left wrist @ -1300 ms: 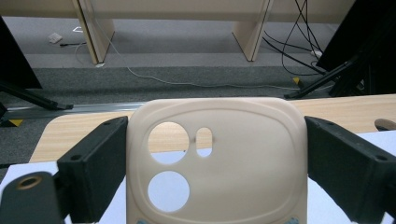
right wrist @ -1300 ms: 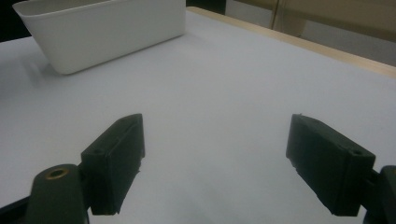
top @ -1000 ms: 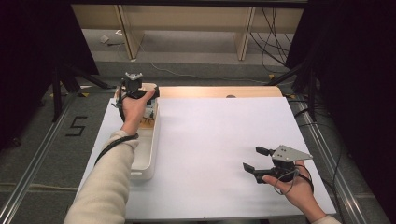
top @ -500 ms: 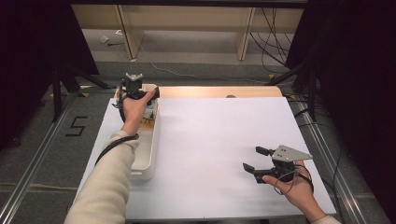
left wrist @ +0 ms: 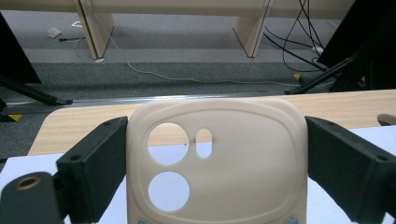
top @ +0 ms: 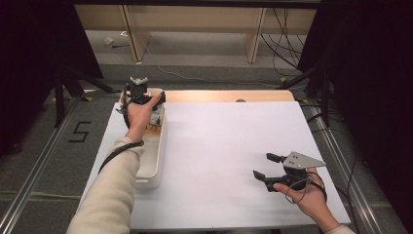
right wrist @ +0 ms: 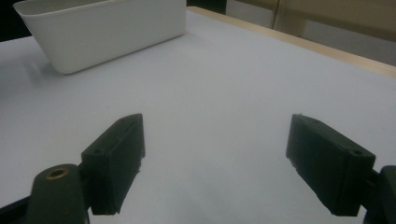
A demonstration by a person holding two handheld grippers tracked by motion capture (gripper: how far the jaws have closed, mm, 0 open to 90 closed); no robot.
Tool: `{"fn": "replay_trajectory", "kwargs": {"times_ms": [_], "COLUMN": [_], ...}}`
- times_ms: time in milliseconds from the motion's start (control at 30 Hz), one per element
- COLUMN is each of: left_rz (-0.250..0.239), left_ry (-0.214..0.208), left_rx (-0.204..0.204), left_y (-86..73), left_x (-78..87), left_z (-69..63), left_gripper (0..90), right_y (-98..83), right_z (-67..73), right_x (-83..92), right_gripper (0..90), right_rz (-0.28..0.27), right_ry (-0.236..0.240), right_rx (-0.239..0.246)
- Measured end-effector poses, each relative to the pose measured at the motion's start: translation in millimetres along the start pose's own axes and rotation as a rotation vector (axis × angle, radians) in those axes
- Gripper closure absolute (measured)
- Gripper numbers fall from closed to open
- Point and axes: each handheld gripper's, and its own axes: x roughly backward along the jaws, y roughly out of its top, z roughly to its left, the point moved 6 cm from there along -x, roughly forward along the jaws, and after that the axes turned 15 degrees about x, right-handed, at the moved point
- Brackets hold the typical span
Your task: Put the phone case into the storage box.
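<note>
Left gripper lifts a beige phone case out of the white bin, right gripper waits.

High view: the left gripper [top: 141, 92] is above the far end of the white bin [top: 146, 171], and some small items [top: 155, 123] lie inside the bin; the right gripper [top: 267, 166] rests well apart from the bin, near the front right of the white table [top: 219, 141], jaws spread. On the floor left of the bin, a black mark [top: 79, 131] reads "5". Left gripper view: the jaws pinch the beige phone case [left wrist: 217, 158] by its two sides; no brand is readable on it. Right gripper view: the jaws stand wide and hold nothing, the bin [right wrist: 102, 30] is far ahead. It seems the picking is done and the placing on the table is left.
</note>
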Motion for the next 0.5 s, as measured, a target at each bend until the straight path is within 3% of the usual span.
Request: {"fn": "replay_trajectory", "kwargs": {"times_ms": [500], "left_rz": [0.006], "left_ry": [0.002], "left_rx": [-0.001], "left_y": [-3.3], "left_x": [-1.7], "left_z": [1.2], "left_gripper": [9.7], "right_y": [-0.1], "right_z": [-0.1], "right_x": [0.2], "right_gripper": [20.5], "right_rz": [0.001], "right_ry": [-0.001], "right_rx": [0.000]}}
